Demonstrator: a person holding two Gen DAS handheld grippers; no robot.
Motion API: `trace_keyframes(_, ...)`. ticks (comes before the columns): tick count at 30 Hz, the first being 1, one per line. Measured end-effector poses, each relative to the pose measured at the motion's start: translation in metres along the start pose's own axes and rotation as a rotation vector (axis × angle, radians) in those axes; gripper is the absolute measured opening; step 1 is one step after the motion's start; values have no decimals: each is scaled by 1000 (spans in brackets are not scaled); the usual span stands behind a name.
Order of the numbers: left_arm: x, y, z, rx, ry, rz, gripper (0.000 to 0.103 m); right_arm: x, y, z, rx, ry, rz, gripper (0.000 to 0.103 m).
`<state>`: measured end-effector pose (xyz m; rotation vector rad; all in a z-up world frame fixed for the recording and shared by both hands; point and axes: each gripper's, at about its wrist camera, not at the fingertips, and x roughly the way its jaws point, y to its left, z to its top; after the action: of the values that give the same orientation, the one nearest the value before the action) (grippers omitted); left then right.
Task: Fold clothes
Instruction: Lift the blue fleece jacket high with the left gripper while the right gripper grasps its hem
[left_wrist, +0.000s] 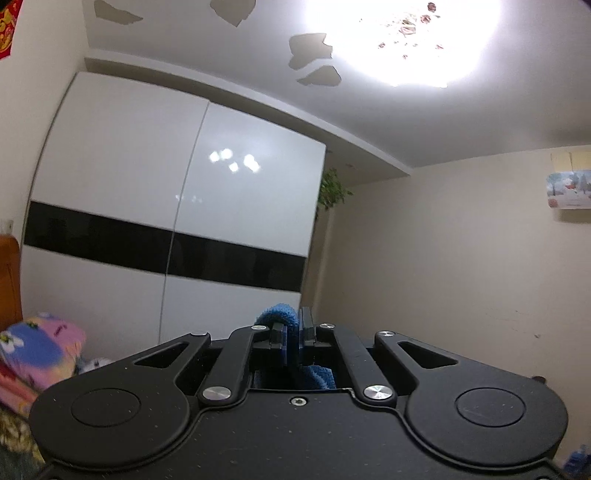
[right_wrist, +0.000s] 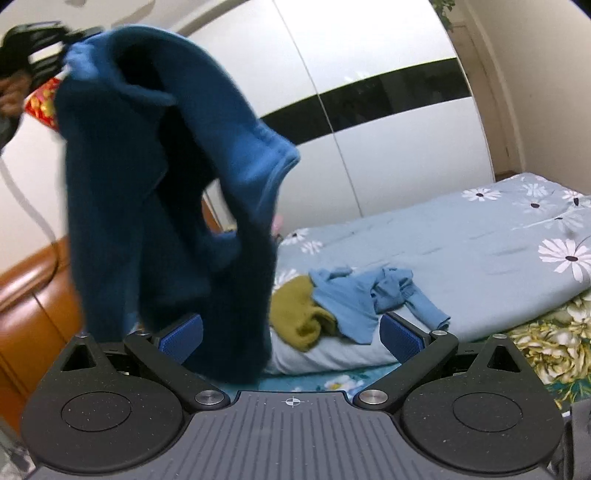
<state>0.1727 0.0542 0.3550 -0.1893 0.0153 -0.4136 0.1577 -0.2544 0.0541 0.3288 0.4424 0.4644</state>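
Right tool (right_wrist: 291, 338) spread wide, empty; left tool (left_wrist: 293, 338) clenches blue sweater (right_wrist: 166, 206): pinch its 9 o'clock hanging edge.

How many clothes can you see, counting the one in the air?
3. A dark blue garment hangs in the air, pinched by the left tongs. An olive piece and a light blue shirt lie bunched together on the bed. More could hide beneath them.
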Motion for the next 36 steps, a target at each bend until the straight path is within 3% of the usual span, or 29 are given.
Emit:
trace_keyframes(4,-38,-25,-17,-43,27,-1,2,-13,0,-2,43,12,88,102)
trace_keyframes(5,-47,-31,-21,-54,34,-1,2,-17,0,-2,41,8,98,98)
trace_keyframes(7,-64,-35,-31,-73,33,16,2,-26,-1,-1,34,-1,96,79)
trace_keyframes(9,-78,-34,-38,-96,36,34,2,-31,-10,6,49,10,85,36)
trace_keyframes(11,-90,-30,-51,-137,48,54,2,-34,-21,15,73,14,64,15)
trace_keyframes(12,-94,-28,-54,-149,50,69,2,-34,-25,21,73,7,57,11)
trace_keyframes(18,-122,2,-99,-296,56,177,2,-48,-28,70,-24,-97,16,8)
trace_keyframes(22,-150,17,-139,-375,97,224,2,-73,-26,80,-62,-152,20,8)
trace_keyframes(27,-196,27,-189,-492,168,264,2,-102,-13,60,-69,-92,21,8)
trace_keyframes(33,-205,39,-187,-501,196,276,2,-108,3,51,-101,-17,18,8)
trace_keyframes(36,-184,60,-187,-516,220,285,3,-91,9,50,-102,19,5,8)
